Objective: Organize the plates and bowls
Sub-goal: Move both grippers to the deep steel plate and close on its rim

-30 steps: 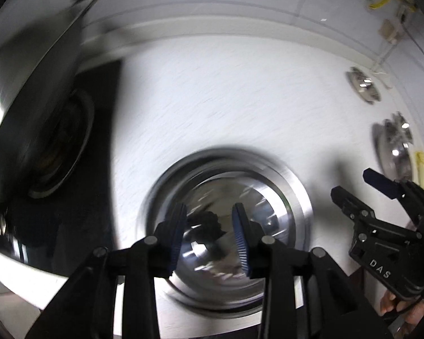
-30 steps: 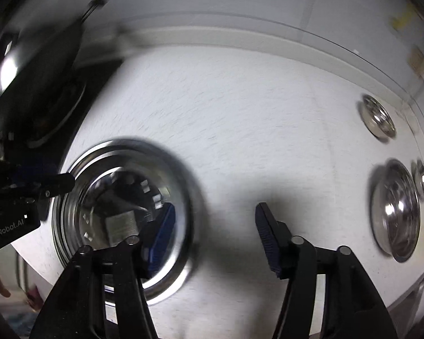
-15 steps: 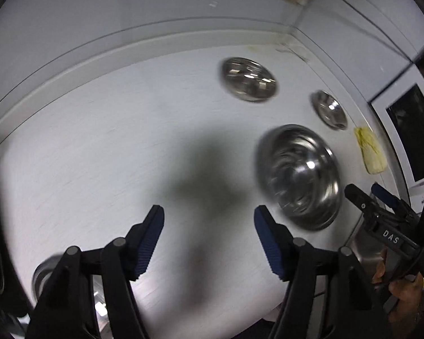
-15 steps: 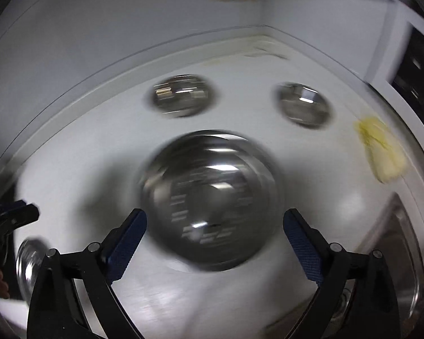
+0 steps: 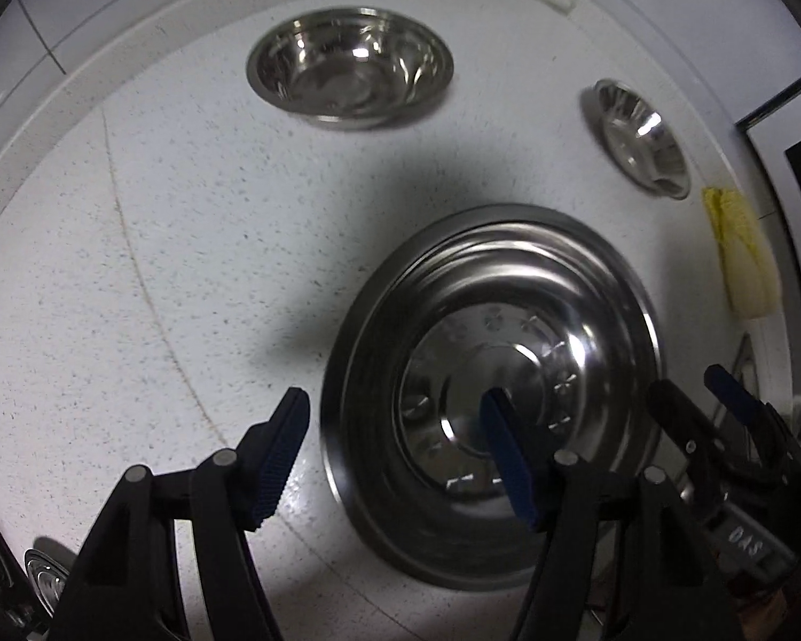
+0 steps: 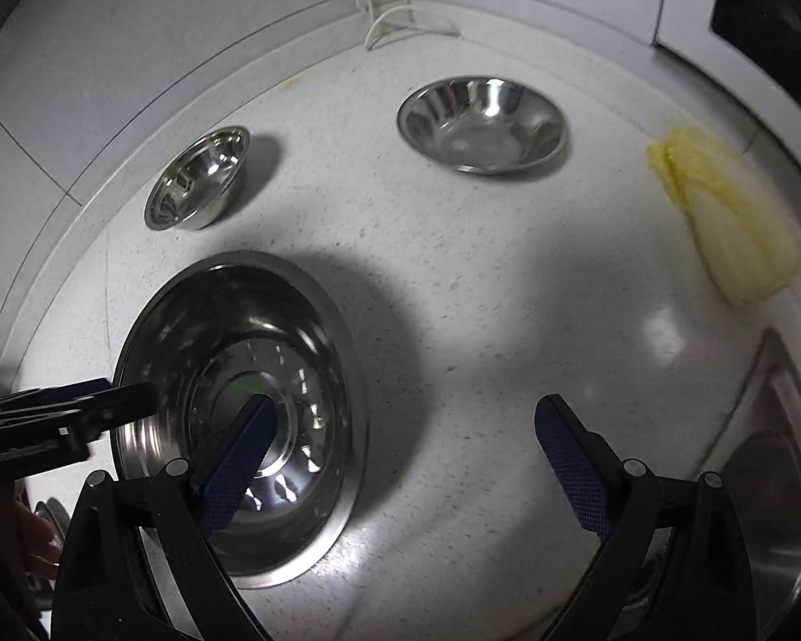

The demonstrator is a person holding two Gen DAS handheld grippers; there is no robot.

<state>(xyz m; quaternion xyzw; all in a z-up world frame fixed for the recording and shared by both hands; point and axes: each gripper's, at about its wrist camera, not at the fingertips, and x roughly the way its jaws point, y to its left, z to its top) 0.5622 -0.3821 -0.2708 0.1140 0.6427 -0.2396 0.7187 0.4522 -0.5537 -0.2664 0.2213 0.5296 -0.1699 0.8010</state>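
Note:
A large steel basin (image 5: 499, 390) sits on the white counter (image 5: 160, 267); it also shows in the right wrist view (image 6: 240, 400). My left gripper (image 5: 400, 454) is open, its jaws straddling the basin's left rim, one finger over the inside. My right gripper (image 6: 406, 464) is open and empty, its left finger over the basin's right side. It shows in the left wrist view (image 5: 710, 400) beside the basin's right rim. Two smaller steel bowls stand further back: one (image 5: 350, 67) (image 6: 200, 184) at left, one (image 5: 643, 139) (image 6: 483, 123) at right.
A pale yellow cabbage (image 6: 726, 219) lies at the right near the wall. A steel sink (image 6: 774, 481) is at the right front. A white cord (image 6: 395, 16) lies in the back corner. Another steel dish edge (image 5: 42, 582) shows at the lower left.
Both grippers swung right from the first plate near the stove to the large basin and came close over it. Both stayed open.

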